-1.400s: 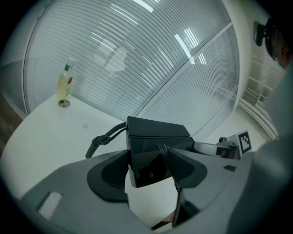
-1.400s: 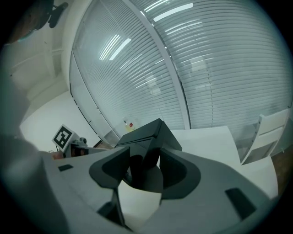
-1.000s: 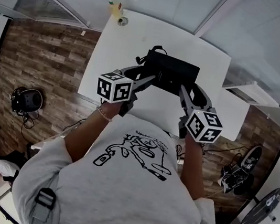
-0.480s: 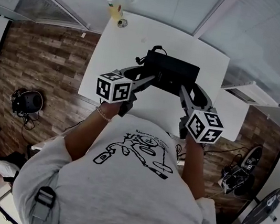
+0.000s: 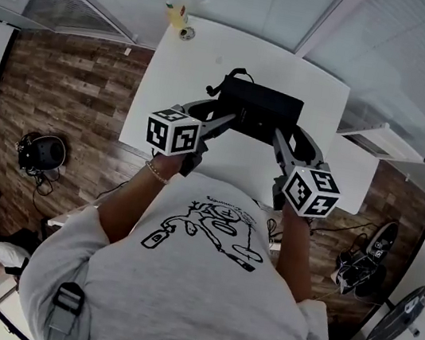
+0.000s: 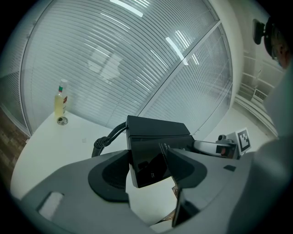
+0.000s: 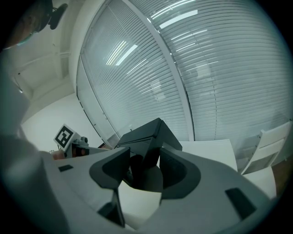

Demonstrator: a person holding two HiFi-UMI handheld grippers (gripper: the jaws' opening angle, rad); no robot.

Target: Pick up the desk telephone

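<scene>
The black desk telephone (image 5: 259,110) sits near the middle of the white table (image 5: 208,51), with a coiled cord (image 5: 214,90) leaving its left side. My left gripper (image 5: 225,119) holds the phone's near left corner; in the left gripper view the phone (image 6: 155,137) fills the gap of that gripper (image 6: 149,167) and touches both jaws. The right gripper (image 5: 279,136) holds the near right corner, and the phone (image 7: 146,137) is wedged in the right gripper (image 7: 144,169). Whether the phone is off the table I cannot tell.
A yellow bottle (image 5: 173,10) and a small round object (image 5: 187,32) stand at the table's far left corner. A white cabinet (image 5: 379,140) adjoins the table on the right. Blinds run behind it. A white chair (image 7: 270,141) is at the right.
Almost nothing differs; both grippers and the phone have shifted very slightly away from me.
</scene>
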